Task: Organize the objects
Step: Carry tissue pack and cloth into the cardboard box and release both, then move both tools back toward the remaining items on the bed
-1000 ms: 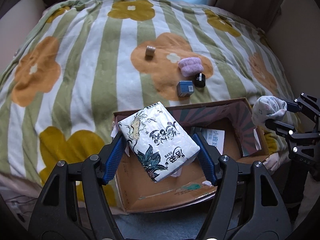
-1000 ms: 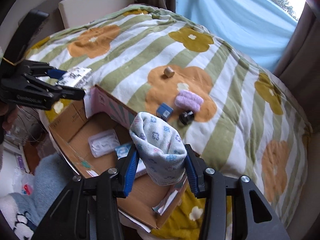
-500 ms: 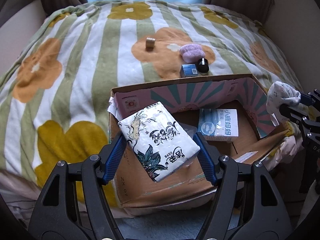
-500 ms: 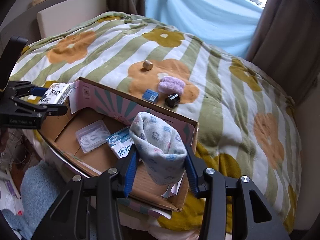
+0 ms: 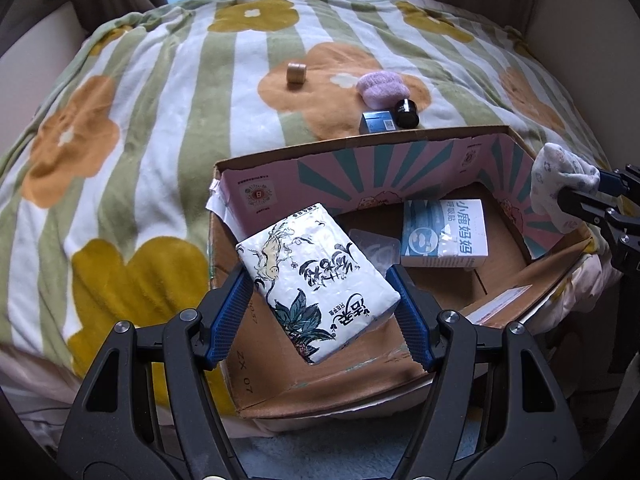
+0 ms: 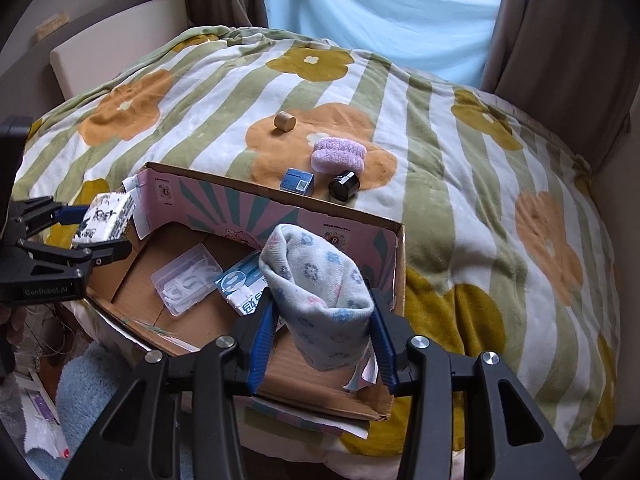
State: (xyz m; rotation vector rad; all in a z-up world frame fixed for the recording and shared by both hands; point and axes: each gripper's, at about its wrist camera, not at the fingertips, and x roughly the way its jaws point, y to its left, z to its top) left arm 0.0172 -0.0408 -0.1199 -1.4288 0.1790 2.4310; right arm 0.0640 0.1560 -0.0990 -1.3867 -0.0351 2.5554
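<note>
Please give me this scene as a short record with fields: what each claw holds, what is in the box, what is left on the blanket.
left claw: shut on tissue pack, over the cardboard box
right claw: shut on patterned cloth, over the box
in box: blue-white carton, clear plastic case
on blanket: wooden cylinder, purple fluffy item, small blue box, black jar

Bed under floral striped blanket (image 6: pixel 440 128); blue curtain (image 6: pixel 380 12); brown drapes (image 6: pixel 560 40).

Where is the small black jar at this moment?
The small black jar lies on the flowered blanket just behind the cardboard box, right of the small blue box and in front of the purple fuzzy bundle.
</note>
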